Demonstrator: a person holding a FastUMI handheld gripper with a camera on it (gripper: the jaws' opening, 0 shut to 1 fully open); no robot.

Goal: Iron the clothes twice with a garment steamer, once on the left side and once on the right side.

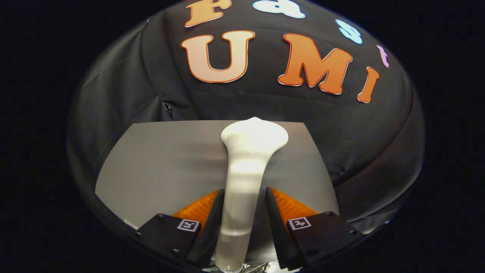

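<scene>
steamer (244, 170): white, rigid, smooth, likely slippery, probably light | I hold its handle between the fingers (243, 197), both pressing; head beyond them over grey worktop (159, 167) | grip mid-handle, firmly

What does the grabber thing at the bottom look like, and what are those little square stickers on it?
The gripper has two wedge-shaped fingers with ribbed inner faces. Each finger sits on a chunky black block fastened with small screws. On top of each block is a white square sticker printed with a blocky black pattern, a tracking marker. No cables are visible.
</scene>
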